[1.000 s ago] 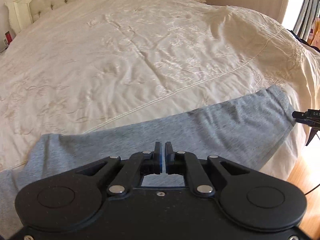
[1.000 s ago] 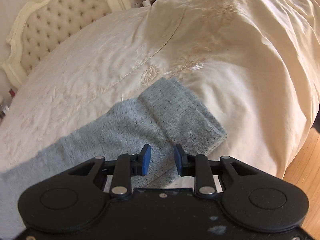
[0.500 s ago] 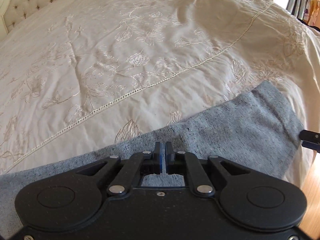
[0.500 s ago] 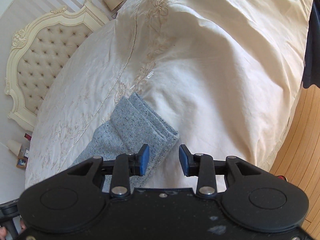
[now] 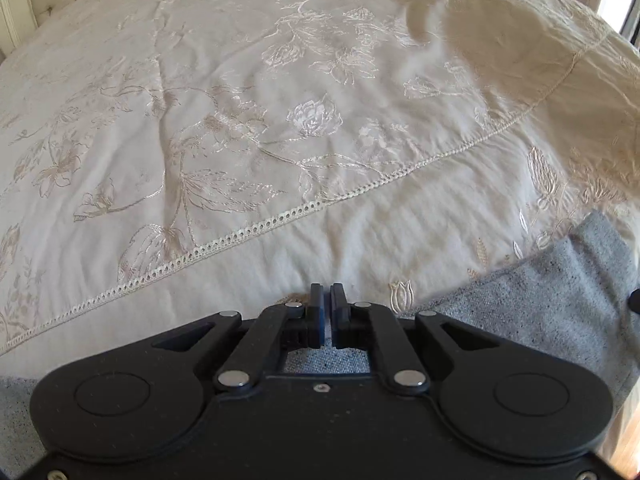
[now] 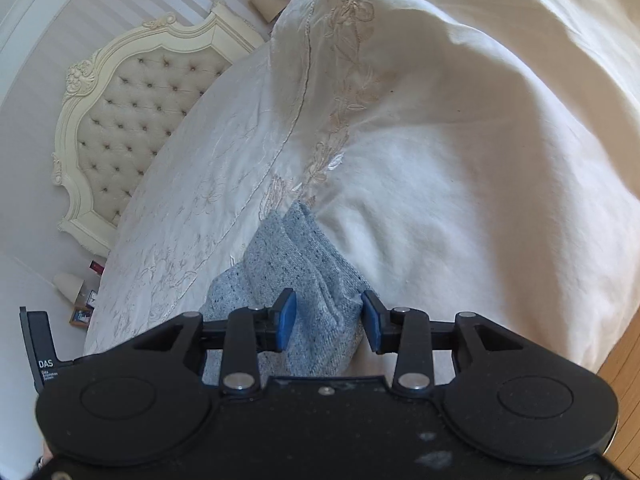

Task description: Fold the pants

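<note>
Two claws, black plastic, rounded housings with steel rivets, each tipped with a pair of blue pads.

Left claw (image 5: pixel 324 314): pads pressed almost together, only a thin slit between them; no fabric seen pinched; poised over the near edge of the pants where they meet the bedspread.

Right claw (image 6: pixel 329 322): pads spread and opening further; bunched end of the pants lying between them, neither pad seen pressing on it.

One pair of pants (image 6: pixel 304 276): grey knit, speckled with dark flecks, soft and nubby; laid along the near edge of the bed. In the left wrist view, a long strip (image 5: pixel 560 304) running from lower left to the right, partly hidden under the claw housing. In the right wrist view, the end gathered in several lengthwise folds, tapering to a point away from the camera.

One bedspread (image 5: pixel 280 100): cream, smooth with light creases, embroidered with flowers and leaves in tone-on-tone thread; one openwork hemstitch seam (image 5: pixel 256 228) crossing diagonally.

One strip of wooden floor (image 6: pixel 624 364): honey-coloured planks, at the right beside the bed.

One headboard (image 6: pixel 136 100): cream, button-tufted upholstery in a carved, scalloped frame.

Two lamp shades, beige, tapered: one (image 6: pixel 68 285) beside the headboard's lower end, one (image 6: pixel 267 2) past its upper end.
</note>
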`<state>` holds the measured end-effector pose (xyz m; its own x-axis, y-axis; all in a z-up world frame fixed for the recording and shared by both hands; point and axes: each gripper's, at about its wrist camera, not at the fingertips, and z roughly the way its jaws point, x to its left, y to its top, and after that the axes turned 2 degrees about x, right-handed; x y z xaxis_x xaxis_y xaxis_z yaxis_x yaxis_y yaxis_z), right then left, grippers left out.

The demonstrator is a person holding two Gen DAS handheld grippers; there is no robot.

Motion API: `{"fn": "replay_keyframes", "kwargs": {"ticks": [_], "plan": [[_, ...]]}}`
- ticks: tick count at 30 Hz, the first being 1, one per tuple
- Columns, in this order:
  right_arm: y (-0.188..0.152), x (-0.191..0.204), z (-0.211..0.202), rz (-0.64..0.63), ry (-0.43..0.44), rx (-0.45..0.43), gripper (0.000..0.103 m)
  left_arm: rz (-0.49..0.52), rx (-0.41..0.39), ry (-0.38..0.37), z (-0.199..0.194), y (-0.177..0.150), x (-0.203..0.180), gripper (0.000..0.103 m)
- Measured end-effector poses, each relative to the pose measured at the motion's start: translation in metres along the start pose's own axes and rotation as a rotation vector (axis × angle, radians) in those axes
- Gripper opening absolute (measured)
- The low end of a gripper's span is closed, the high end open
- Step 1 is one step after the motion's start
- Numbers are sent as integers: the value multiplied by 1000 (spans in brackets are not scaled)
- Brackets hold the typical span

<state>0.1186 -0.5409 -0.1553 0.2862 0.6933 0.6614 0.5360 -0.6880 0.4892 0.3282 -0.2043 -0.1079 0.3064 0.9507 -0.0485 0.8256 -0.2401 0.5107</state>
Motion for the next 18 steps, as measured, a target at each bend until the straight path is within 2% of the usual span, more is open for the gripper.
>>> {"fn": "replay_keyframes", "kwargs": {"ticks": [3,7,9,10,14,18], "plan": [[8,4,8,-60,23,22,40,-50,-18,-29,-21,5,13,13],[16,9,16,-114,42,35,40,-56,-9,-39,-46,-5,24,13],[17,14,15,-156,60,35,29,-49,17,-62,-52,-12,27,13],[17,18,13,-184,60,29,8,-45,31,-75,-55,-17,28,13],[17,40,4,-216,70,10,9,-22,84,-108,-52,-31,23,13],[18,67,-9,-286,44,-15,9,-23,100,-77,-34,-38,16,13]]}}
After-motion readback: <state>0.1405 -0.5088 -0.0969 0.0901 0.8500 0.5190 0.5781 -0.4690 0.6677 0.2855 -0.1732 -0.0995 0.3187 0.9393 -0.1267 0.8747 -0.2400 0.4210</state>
